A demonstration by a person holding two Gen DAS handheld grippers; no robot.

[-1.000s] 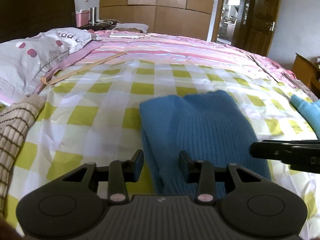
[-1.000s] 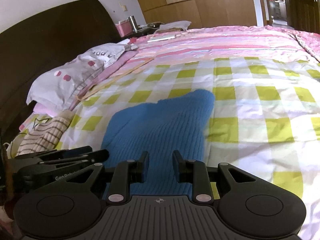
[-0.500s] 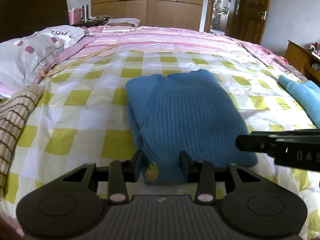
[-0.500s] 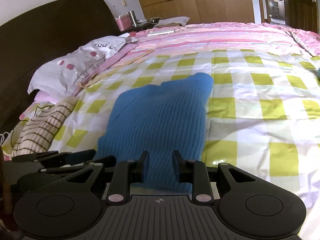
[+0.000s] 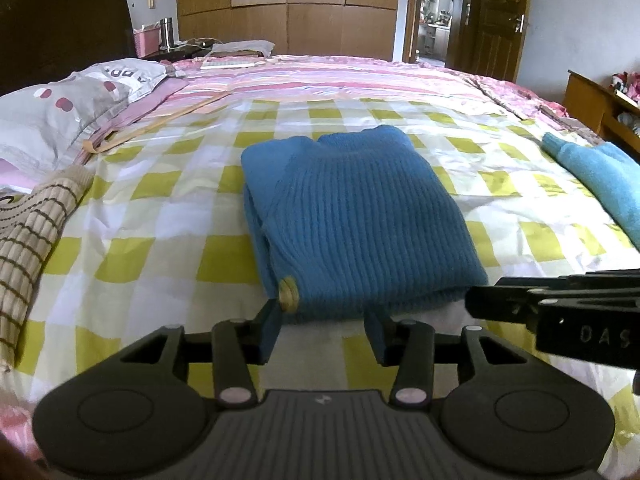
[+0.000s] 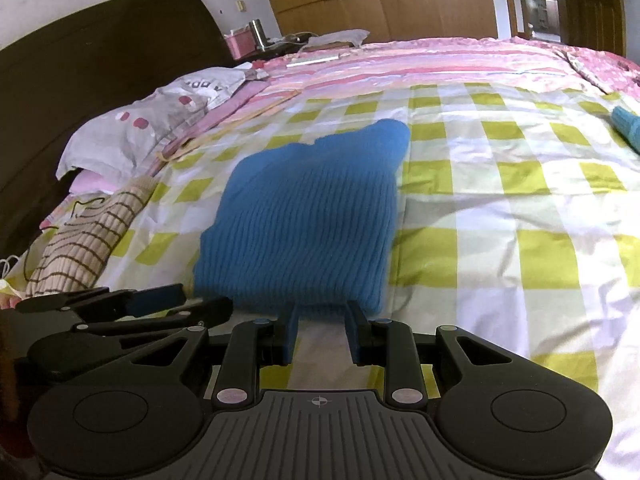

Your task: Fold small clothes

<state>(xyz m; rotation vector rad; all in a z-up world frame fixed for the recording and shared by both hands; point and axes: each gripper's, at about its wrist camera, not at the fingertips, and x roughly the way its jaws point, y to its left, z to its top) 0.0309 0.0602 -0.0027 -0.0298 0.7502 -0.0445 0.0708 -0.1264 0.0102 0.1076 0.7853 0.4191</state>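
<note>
A folded blue ribbed knit sweater (image 5: pixel 356 220) lies flat on the yellow-and-white checked bedspread (image 5: pixel 160 240). A small tan patch (image 5: pixel 289 294) shows at its near left corner. My left gripper (image 5: pixel 322 326) is open and empty, just short of the sweater's near edge. My right gripper (image 6: pixel 322 330) is open and empty, also just short of the near edge of the sweater (image 6: pixel 308 220). Each gripper shows at the side of the other's view, the right one in the left wrist view (image 5: pixel 560 312) and the left one in the right wrist view (image 6: pixel 132 312).
A beige striped knit garment (image 5: pixel 28 236) lies at the left and also shows in the right wrist view (image 6: pixel 88 240). A light blue garment (image 5: pixel 600 176) lies at the right. Grey pillows (image 5: pixel 60 116) lie against the dark headboard (image 6: pixel 100 60). A pink quilt (image 5: pixel 360 76) covers the far bed.
Both grippers have drawn back towards me off the sweater, which now lies whole in front of their fingertips. The sweater has stayed folded in place.
</note>
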